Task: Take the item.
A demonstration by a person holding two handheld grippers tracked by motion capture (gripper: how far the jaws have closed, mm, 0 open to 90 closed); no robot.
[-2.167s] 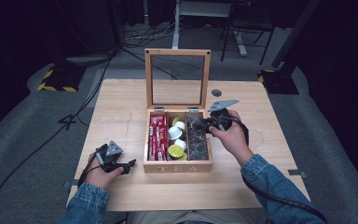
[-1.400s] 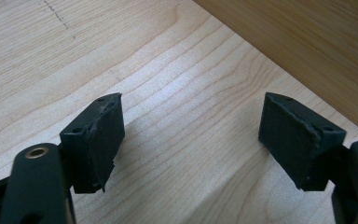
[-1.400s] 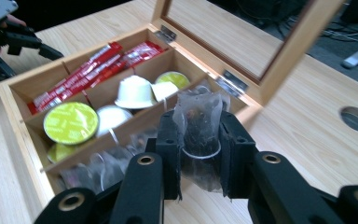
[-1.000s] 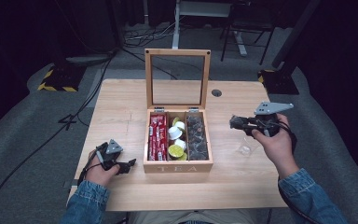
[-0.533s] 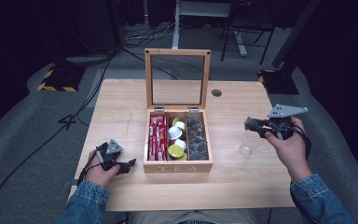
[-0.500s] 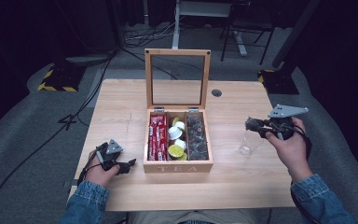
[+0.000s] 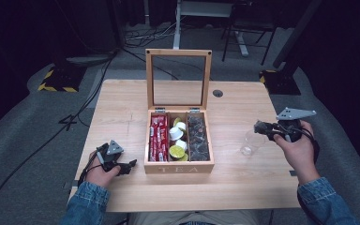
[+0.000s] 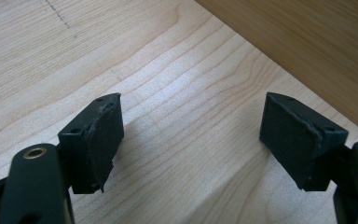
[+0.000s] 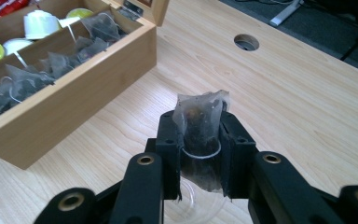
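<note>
An open wooden tea box [image 7: 178, 167] stands mid-table, its glass lid [image 7: 207, 77] upright. At the right, my right gripper [image 7: 261, 127] is shut on a mesh tea bag [image 9: 200, 122] with dark leaves, pinched between the pads [image 9: 170, 140]. It hangs just above a clear glass [image 7: 249, 144], whose rim [image 9: 192, 205] shows under the jaws. My left gripper [image 7: 127, 165] lies on the table by the box's front left corner. Its jaws [image 8: 191, 135] stand open over bare wood, with the box wall [image 8: 307, 42] just beyond.
The box holds red packets [image 7: 157, 138], white and yellow-green capsules [image 7: 178, 138] and dark tea bags [image 7: 198, 138]. A cable hole [image 7: 218, 93] lies behind the box on the right. The table's right edge is close to my right hand.
My right hand carried the tea bag from the box's right compartment out to the right and slightly down, over the glass. The left hand stayed put.
</note>
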